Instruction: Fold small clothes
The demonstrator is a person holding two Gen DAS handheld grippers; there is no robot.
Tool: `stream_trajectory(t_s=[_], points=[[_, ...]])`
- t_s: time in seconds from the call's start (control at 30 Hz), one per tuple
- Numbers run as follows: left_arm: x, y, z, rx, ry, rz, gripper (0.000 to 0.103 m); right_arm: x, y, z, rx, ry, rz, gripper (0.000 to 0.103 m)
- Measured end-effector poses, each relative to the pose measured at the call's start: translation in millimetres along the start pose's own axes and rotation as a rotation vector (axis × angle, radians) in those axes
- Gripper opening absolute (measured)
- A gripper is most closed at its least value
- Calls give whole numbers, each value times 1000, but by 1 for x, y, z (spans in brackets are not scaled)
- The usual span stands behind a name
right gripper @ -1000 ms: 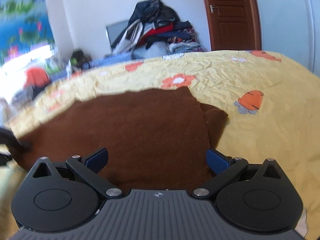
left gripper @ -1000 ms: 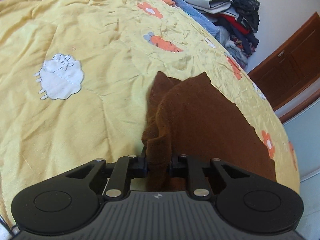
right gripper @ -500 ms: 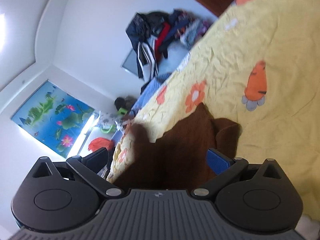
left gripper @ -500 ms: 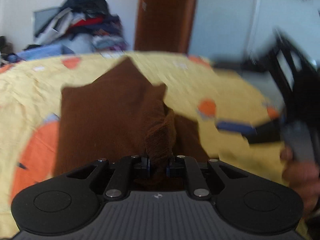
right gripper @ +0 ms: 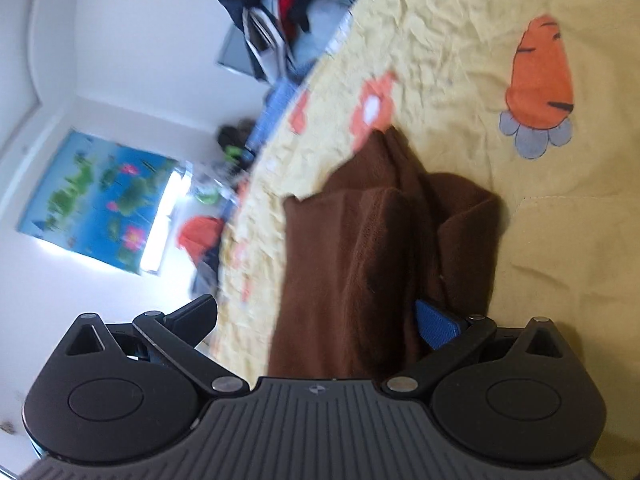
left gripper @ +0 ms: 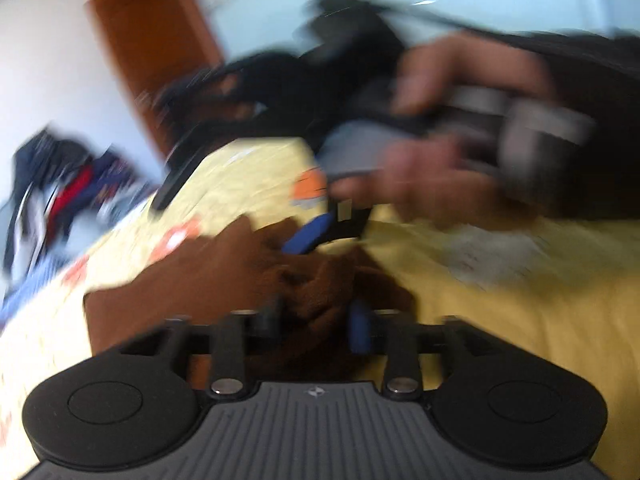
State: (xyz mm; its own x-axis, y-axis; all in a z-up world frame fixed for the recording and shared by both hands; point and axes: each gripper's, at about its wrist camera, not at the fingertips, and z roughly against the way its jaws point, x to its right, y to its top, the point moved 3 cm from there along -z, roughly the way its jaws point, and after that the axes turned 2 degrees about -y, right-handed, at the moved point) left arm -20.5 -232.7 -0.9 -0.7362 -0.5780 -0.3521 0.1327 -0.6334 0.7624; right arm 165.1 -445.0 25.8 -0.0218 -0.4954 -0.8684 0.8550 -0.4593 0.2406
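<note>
A small brown knit garment (right gripper: 372, 248) lies partly folded on the yellow bedspread (right gripper: 460, 52). In the left wrist view the garment (left gripper: 208, 276) is bunched between the fingers of my left gripper (left gripper: 316, 316), which is shut on a fold of it. This view is blurred. My right gripper (right gripper: 320, 320) is open, with brown cloth between its spread fingers; its blue right pad (right gripper: 436, 326) lies against the garment. The right gripper and the hand holding it (left gripper: 440, 152) also show just beyond the garment in the left wrist view.
A heap of mixed clothes (right gripper: 288, 12) is piled at the far end of the bed. A brown wooden door (left gripper: 152, 52) stands behind. A blue lotus picture (right gripper: 100, 204) hangs on the white wall. The bedspread carries orange carrot (right gripper: 540, 76) and flower prints.
My left gripper has swung round with the brown fold in it, carrying it over towards the right gripper. The right gripper has tilted sideways and stayed open over the garment.
</note>
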Motion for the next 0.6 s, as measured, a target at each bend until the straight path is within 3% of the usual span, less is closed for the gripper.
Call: stream_trajectory(t_s=[0.03, 0.07, 0.13, 0.2, 0.33, 0.47, 0.6], points=[[-1, -6, 7, 18, -24, -4, 91, 0, -1, -5, -21, -21, 12, 103], [-3, -12, 15, 36, -30, 3, 96, -2, -2, -10, -39, -38, 25, 103], [-10, -24, 30, 52, -27, 24, 97, -5, -7, -12, -50, -64, 80, 98], [-23, -35, 38, 34, -15, 66, 97, -9, -9, -12, -51, -106, 132, 85], [-47, -50, 56, 19, 54, 164, 96, -8, -10, -10, -44, -191, 190, 29], [-82, -61, 70, 24, 73, 324, 96, -17, -16, 20, 33, -155, 259, 26], [-95, -79, 51, -70, 101, 385, 96, 14, -23, 29, 41, -190, 184, 28]])
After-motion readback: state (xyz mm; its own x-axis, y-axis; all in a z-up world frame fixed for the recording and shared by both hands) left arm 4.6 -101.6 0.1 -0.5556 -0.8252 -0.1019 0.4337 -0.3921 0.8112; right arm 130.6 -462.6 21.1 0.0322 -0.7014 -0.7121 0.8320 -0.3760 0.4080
